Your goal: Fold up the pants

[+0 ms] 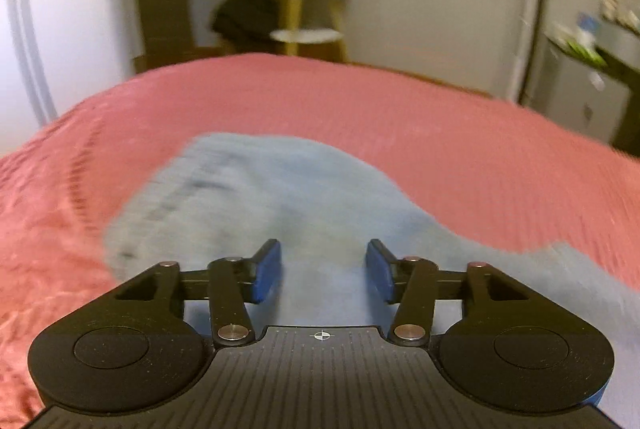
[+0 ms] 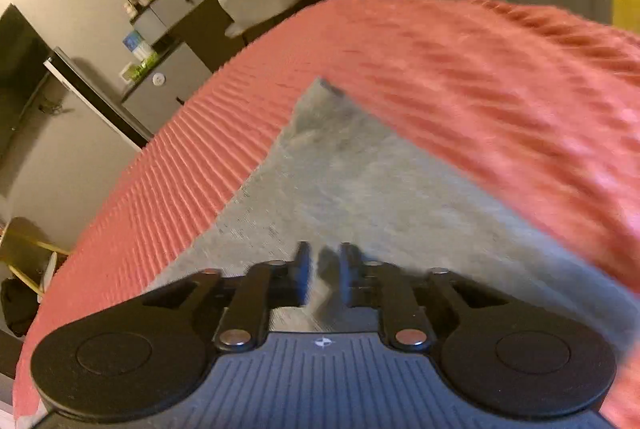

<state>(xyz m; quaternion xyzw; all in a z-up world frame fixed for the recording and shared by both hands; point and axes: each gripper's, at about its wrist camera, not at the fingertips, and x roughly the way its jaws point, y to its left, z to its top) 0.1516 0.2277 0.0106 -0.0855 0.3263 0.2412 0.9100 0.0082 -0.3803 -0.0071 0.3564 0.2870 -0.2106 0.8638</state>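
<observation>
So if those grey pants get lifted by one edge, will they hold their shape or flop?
Probably flop: the pants lie limp and rumpled on the red bedspread. The soft knit likely drapes and stretches. It looks unlikely to slide off the ribbed cover.

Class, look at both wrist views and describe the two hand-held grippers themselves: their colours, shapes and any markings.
The left hand-held gripper and the right hand-held gripper look alike: black linkage arms with silver pivot pins, two rounded black discs at the base, a ribbed dark body with a small white crosshair mark, and blue pads on the fingers. No cables, hands or sleeves show.
</observation>
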